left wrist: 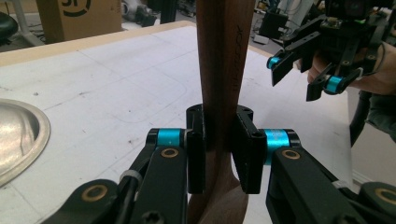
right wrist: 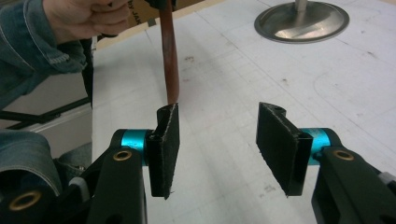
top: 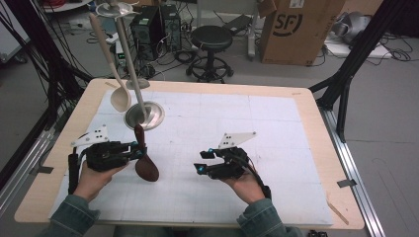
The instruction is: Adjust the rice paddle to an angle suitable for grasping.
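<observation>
Fingers of the left gripper (top: 134,149) are pinching the handle of a dark wooden spoon (top: 146,167), and the left gripper view shows it plainly: both black pads pressed flat on the brown wood (left wrist: 219,70), one on each side. From the high view, the spoon hangs at the near left of the worktop (top: 316,148), bowl end low and at the white mat, handle slanting up and away toward the far side. Over to the right gripper (top: 203,161), near centre: its fingers (right wrist: 167,149) stand spread, nothing between them, and no pad on anything. That gripper sits just right of the spoon, apart from it, pointing left toward it. In its own view the spoon's handle (right wrist: 170,56) rises beyond the left finger, with the other hand gripping above. Farther off on the left, a metal stand (top: 144,114) with a round base sits on the mat, and a pale spoon (top: 120,98) hangs from it.
</observation>
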Tool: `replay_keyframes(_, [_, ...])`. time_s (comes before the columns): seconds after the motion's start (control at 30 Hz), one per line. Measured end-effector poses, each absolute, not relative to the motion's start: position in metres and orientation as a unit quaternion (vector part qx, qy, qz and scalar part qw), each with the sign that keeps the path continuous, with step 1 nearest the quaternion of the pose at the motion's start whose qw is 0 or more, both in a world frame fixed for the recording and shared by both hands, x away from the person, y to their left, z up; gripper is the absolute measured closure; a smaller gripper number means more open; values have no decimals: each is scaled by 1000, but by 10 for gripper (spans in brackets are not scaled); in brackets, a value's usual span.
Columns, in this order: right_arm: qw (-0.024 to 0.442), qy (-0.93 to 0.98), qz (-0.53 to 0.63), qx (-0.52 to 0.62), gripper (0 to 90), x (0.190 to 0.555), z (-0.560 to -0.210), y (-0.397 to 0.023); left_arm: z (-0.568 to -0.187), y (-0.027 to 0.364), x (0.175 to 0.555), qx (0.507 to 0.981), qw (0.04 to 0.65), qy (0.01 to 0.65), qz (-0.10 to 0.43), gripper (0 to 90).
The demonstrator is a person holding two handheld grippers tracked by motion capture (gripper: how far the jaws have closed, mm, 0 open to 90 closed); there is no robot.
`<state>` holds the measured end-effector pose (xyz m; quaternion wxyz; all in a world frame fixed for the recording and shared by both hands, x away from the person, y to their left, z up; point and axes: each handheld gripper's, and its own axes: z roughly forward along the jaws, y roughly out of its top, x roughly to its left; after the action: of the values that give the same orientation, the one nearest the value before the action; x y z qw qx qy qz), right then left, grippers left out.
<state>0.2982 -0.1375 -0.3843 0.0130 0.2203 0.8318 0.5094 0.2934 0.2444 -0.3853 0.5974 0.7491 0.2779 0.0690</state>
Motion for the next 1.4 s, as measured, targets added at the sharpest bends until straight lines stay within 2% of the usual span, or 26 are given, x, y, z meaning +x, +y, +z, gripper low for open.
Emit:
replay_keyframes(0.17, [22, 830, 508, 228, 461, 298, -385, -147, -387, 252, 293, 743, 600, 289, 66, 768])
replay_keyframes(0.43, [42, 826, 510, 237, 370, 298, -386, -157, -386, 250, 295, 734, 602, 302, 78, 770])
replay_keyframes(1.0, [72, 813, 515, 263, 203, 300, -388, -180, -368, 249, 307, 731, 610, 294, 89, 770])
replay_keyframes(1.4, [89, 808, 508, 286, 165, 299, -390, -193, -350, 251, 313, 729, 613, 289, 98, 770])
